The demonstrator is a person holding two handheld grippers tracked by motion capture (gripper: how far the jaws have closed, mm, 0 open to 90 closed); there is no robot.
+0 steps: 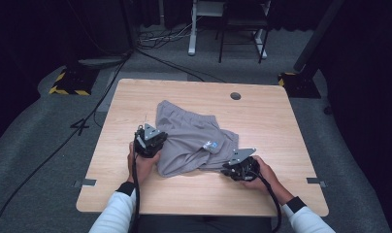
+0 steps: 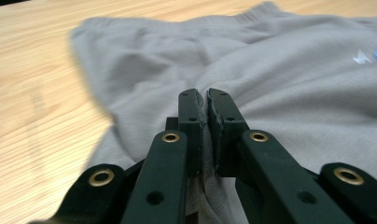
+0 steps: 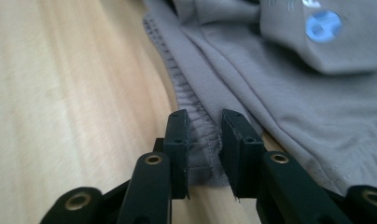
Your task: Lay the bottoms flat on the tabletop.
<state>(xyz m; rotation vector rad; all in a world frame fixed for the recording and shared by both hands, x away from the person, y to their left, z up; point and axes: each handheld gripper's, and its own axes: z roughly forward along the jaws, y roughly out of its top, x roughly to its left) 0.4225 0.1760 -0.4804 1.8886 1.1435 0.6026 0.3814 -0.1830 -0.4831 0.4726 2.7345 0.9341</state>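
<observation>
Grey shorts [image 1: 194,138] lie crumpled in the middle of the wooden table [image 1: 262,121], with a small blue-and-white logo [image 1: 211,144] facing up. My left gripper [image 1: 153,141] sits at the shorts' left edge. In the left gripper view it [image 2: 206,100] is shut on a pinched fold of the grey fabric [image 2: 280,70]. My right gripper [image 1: 233,167] rests at the near right edge of the shorts. In the right gripper view its [image 3: 205,121] jaws stand a little apart, with the elastic waistband [image 3: 203,140] lying flat between them.
A round cable hole [image 1: 235,95] is in the table near its far edge. Bare wood runs along the table's near edge [image 1: 204,196]. Cables [image 1: 63,145] cross the grey floor at the left, and a stand with white and black legs [image 1: 228,29] is beyond the table.
</observation>
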